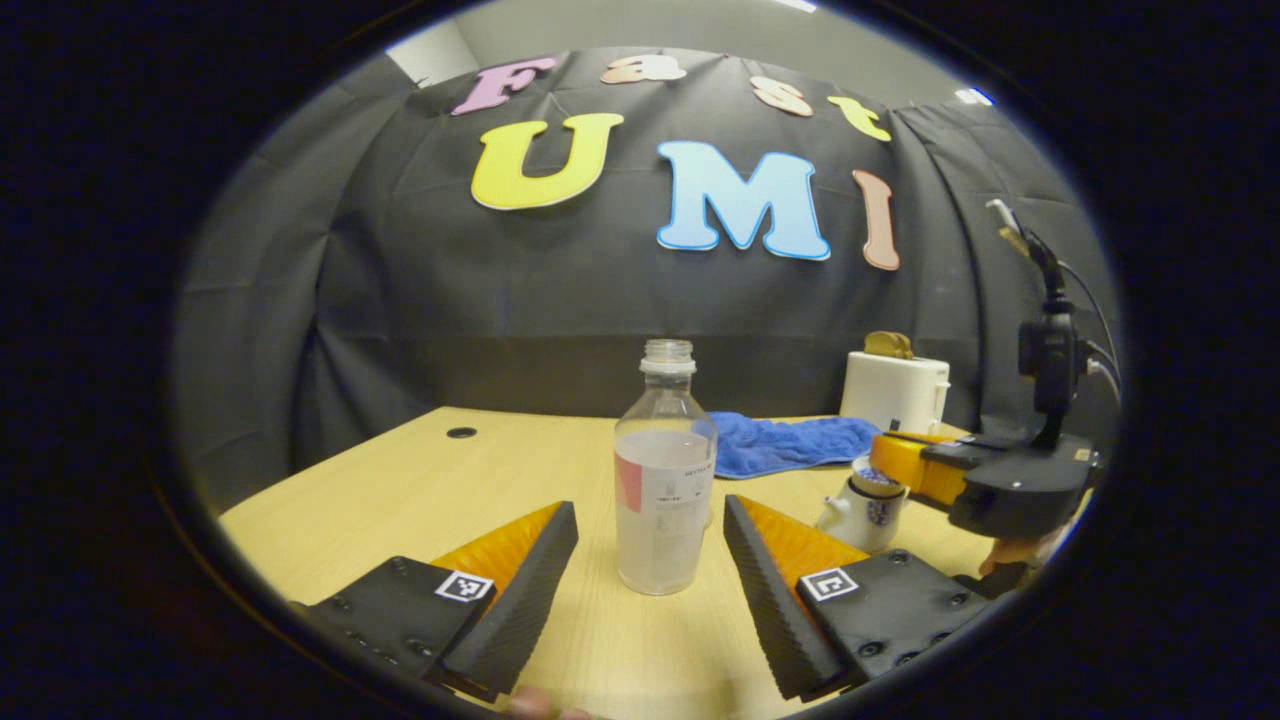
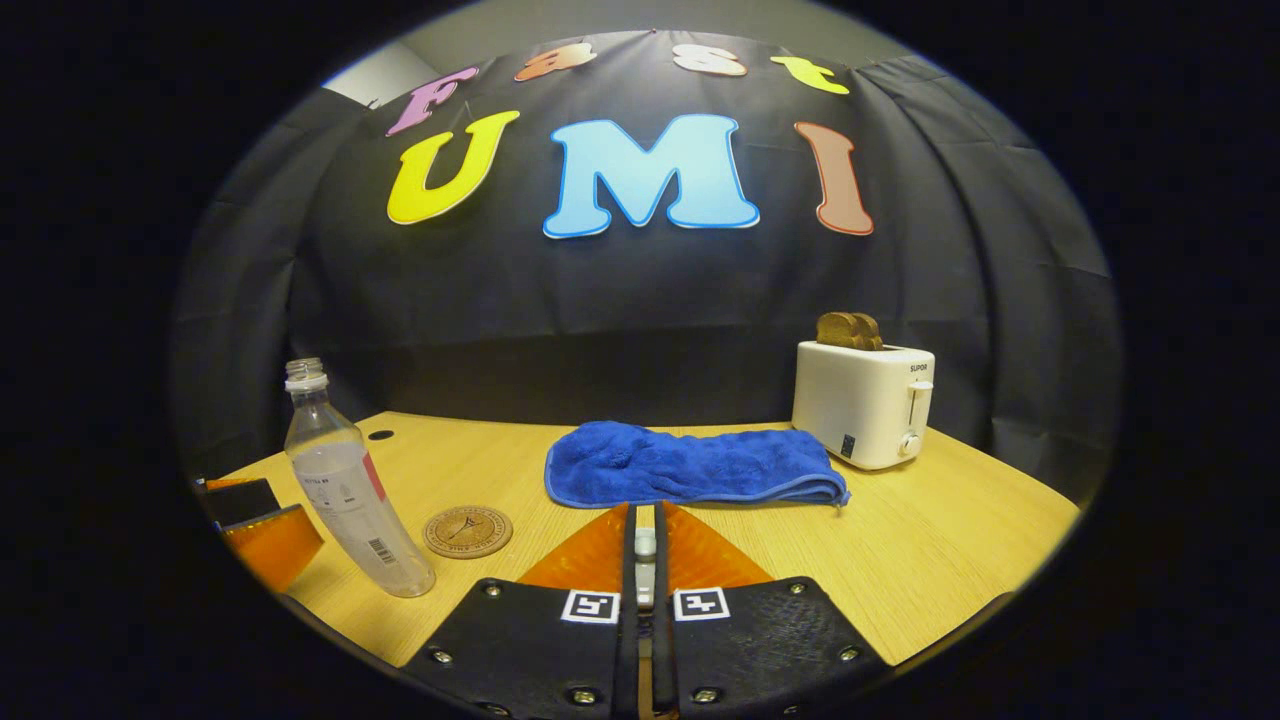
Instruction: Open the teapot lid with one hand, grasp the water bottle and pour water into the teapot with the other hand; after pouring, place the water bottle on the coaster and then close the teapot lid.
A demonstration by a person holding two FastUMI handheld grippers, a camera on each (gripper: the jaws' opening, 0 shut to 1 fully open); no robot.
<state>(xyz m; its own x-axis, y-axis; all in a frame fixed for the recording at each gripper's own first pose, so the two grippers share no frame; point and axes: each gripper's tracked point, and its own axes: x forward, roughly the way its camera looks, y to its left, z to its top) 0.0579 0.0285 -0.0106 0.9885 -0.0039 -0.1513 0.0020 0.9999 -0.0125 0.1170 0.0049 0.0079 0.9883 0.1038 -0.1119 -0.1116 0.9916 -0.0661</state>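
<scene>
Left gripper view: left gripper [image 1: 650, 560] jaws wide, straddling upright water bottle [image 1: 664, 480] at lower centre, no contact yet | bottle axis vertical, uncapped | right gripper [image 2: 645, 545] pinched on a small pale piece, likely the lid knob | teapot [image 1: 866, 508] right of bottle | coaster [image 2: 467, 531] lower left, just beside bottle.

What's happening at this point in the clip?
The left tool is open, its fingers flanking the uncapped clear plastic water bottle standing on the wooden table, not yet gripping. The right tool is shut on a small white knob, apparently the lid, at the white-and-blue teapot. The round cork coaster lies bare.
</scene>
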